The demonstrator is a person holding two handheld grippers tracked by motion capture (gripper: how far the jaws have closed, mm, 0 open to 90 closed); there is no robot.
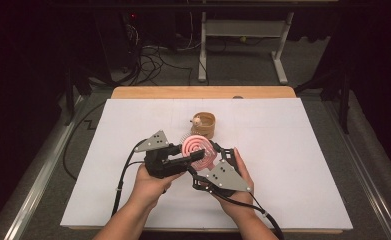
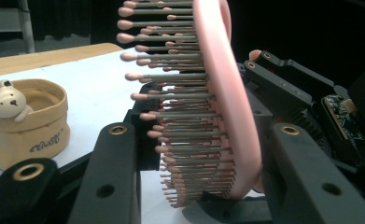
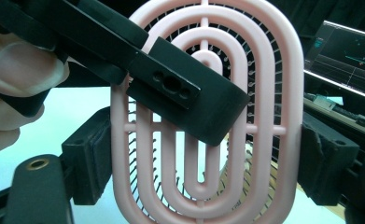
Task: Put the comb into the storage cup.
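Pink brush (image 1: 199, 148): held above the table between both tools. Right gripper (image 3: 208, 154) clamps its side rims; left gripper (image 2: 194, 177) pinches front to back. Long axis upright between right fingers (image 3: 327, 163). Beige pouch (image 1: 203, 125) lies beyond.

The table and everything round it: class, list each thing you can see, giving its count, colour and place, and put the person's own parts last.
Hairbrush: one, pink, held above the middle of the table between both grippers.
Fabric pot: one, tan, with a small bear figure at its rim, on the sheet behind the brush.
Sheet: one, white, covering the table.
Table: one, wooden, its far edge bare.
Desk frame: one, white, on the floor beyond.
Cables: several, black, on the floor beyond.
Left gripper: black, shut on the brush's two faces.
Right gripper: black, gripping the brush's edges.
Hands: two, at the near edge.
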